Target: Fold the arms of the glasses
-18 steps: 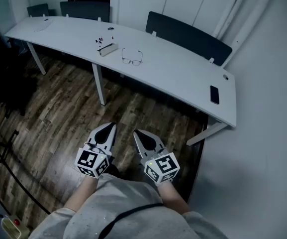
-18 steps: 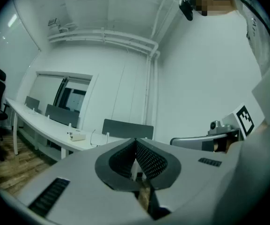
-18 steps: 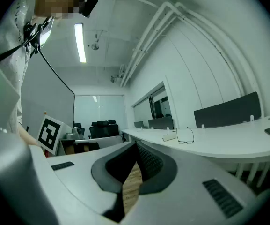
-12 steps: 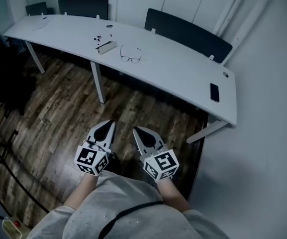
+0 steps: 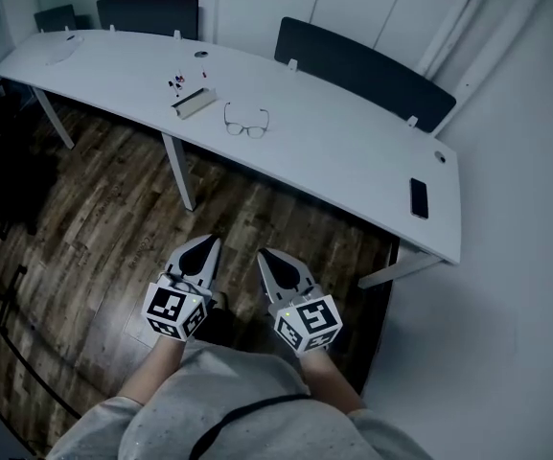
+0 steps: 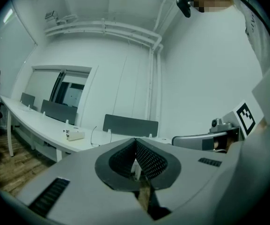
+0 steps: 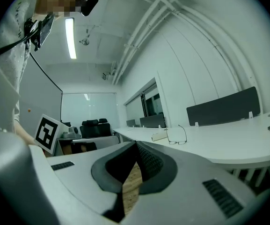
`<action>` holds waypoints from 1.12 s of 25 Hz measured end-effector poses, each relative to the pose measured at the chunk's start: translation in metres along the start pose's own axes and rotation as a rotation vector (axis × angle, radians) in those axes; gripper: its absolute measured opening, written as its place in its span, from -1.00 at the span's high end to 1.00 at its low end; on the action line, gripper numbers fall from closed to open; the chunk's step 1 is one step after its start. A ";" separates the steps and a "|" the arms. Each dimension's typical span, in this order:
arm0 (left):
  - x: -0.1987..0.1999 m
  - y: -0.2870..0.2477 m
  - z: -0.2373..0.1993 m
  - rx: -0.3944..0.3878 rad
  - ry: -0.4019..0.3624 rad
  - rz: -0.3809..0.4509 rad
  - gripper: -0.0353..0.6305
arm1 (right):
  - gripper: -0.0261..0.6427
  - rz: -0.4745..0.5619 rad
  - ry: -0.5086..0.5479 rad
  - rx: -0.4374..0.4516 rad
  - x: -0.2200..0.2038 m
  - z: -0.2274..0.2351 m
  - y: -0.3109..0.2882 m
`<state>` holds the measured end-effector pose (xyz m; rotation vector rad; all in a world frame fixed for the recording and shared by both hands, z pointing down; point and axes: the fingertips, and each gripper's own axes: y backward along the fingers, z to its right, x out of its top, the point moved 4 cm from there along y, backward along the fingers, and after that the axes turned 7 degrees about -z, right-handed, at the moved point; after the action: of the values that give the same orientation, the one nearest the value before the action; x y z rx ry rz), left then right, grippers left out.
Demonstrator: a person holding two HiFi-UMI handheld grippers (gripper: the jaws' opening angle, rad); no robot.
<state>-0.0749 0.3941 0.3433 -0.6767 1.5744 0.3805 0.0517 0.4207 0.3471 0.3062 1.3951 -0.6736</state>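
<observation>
The glasses (image 5: 246, 123) lie on the long white bench (image 5: 343, 147), well apart from both grippers, with their arms spread open and pointing toward the far edge. Just to the left of them on the bench sits a small pale box (image 5: 192, 102), and beyond that a few tiny dark bits (image 5: 174, 82) too small to make out. A dark phone (image 5: 419, 197) lies flat near the bench's right end. A dark panel (image 5: 357, 70) stands along the far side of the bench. The left gripper (image 5: 204, 252) and the right gripper (image 5: 276, 266) are held side by side, close to the person's body, over the wood floor (image 5: 103, 218), both pointing toward the bench. In the left gripper view the left gripper's jaws are pressed together at the tips with nothing between them, and the box shows on the bench beyond them. In the right gripper view the right gripper's jaws likewise meet at the tips and hold nothing, and the glasses sit on the bench ahead, beside the box.
</observation>
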 end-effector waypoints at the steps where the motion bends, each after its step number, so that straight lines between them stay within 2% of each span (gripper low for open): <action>1: 0.004 -0.011 -0.012 -0.003 -0.001 -0.003 0.85 | 0.87 0.000 -0.007 -0.005 0.003 0.008 -0.013; 17: 0.036 -0.143 -0.161 -0.066 0.004 -0.025 0.85 | 0.86 -0.008 -0.081 -0.092 0.039 0.096 -0.181; 28: 0.029 -0.182 -0.214 -0.073 0.026 -0.051 0.85 | 0.86 -0.032 -0.104 -0.132 0.040 0.128 -0.239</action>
<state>-0.1299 0.1185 0.3696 -0.7795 1.5706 0.3942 0.0115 0.1511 0.3754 0.1425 1.3409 -0.6117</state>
